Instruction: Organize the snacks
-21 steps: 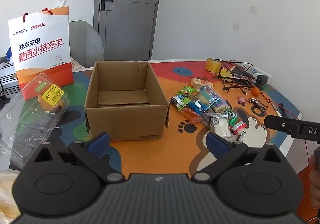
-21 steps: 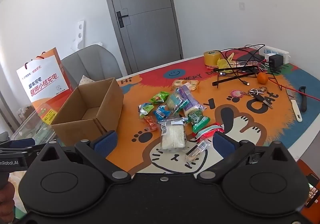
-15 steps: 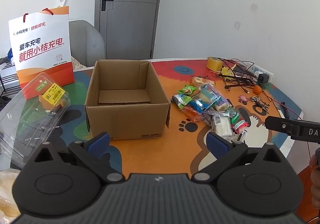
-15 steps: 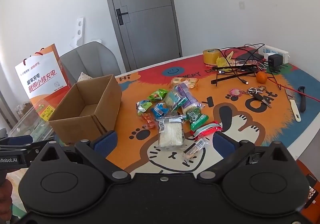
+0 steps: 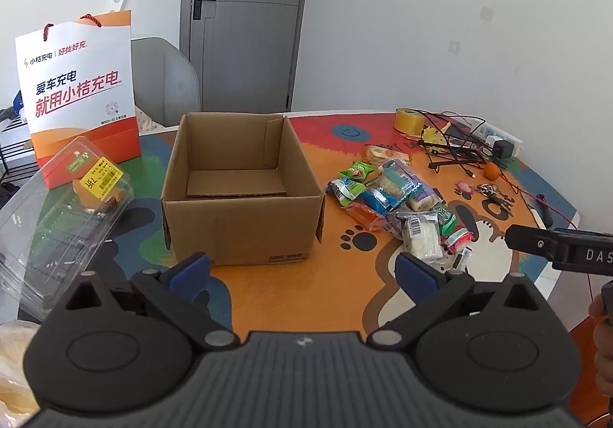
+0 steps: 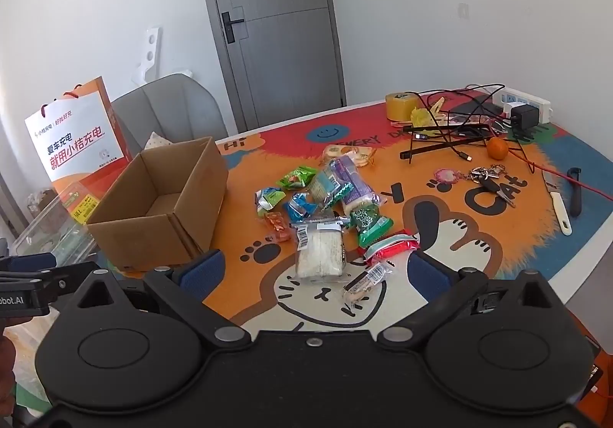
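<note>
Both sets of fingers were spread wide and empty, hovering over the near edge of the worktop [image 6: 479, 255]. The right gripper [image 6: 314, 271] had the snack pile [image 6: 329, 206] right in front of it: a small clear-wrapped bar [image 6: 366, 280] sat just ahead, between the fingers, with a white sandwich pack [image 6: 320, 254] and a red wrapper [image 6: 390, 246] just beyond. The rest of the pile ran further out.

The left gripper [image 5: 302, 267] had the open cardboard box [image 5: 241, 198] just ahead of its fingers, and it looked empty inside. So nothing seemed sorted yet.

If it were me, I'd start with the nearest loose packet, the little bar, come down with one finger either side of its narrow width and clamp gently since those wrappers are slippery and crushable. The sandwich pack is squishy, so go easy on it. Then carry each one left over the box rim and let go low. Beyond the pile, the keys [image 6: 486, 175], orange [image 6: 497, 148] and cables aren't snacks, so leave them.
</note>
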Motion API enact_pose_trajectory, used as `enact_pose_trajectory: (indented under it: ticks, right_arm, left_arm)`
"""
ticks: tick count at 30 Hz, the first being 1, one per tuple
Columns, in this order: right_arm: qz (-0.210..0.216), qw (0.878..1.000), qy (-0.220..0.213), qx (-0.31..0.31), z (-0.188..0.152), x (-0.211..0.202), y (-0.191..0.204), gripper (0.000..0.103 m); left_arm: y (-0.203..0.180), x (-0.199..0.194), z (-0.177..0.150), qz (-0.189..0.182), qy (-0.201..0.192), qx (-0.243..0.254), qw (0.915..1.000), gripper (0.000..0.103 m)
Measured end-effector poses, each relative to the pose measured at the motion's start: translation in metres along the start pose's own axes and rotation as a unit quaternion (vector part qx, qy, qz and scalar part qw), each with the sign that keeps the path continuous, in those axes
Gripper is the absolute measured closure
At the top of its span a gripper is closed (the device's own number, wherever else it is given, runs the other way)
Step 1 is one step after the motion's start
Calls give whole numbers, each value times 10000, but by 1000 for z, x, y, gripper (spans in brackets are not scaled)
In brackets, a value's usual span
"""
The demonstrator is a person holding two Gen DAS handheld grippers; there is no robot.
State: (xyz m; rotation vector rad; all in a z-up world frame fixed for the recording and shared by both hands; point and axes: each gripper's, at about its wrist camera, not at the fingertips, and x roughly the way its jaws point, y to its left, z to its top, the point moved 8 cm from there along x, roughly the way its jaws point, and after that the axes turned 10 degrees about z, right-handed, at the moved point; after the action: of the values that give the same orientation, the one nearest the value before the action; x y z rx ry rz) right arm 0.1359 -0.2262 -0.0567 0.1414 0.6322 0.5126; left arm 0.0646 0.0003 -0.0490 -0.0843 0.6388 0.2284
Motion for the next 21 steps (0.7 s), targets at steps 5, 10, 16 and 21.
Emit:
enact_pose_trajectory:
  ticks: [5, 10, 16, 21]
  right_arm:
    - [0, 10000, -34, -64, 1, -1, 0, 0]
    - [2, 9999, -35, -113, 1, -1, 2, 0]
    - [1, 9999, 3, -131, 0, 1, 2, 0]
    - [13, 9999, -14, -153, 1, 0, 4, 0]
  left_arm:
    - [-2, 0, 0, -6, -5, 18, 10000, 1]
    - [-4, 0, 0, -6, 3, 16, 10000, 1]
    - [-2, 1, 0, -14, 14, -22, 10000, 1]
    - [-2, 0, 1, -14, -6, -57, 10000, 1]
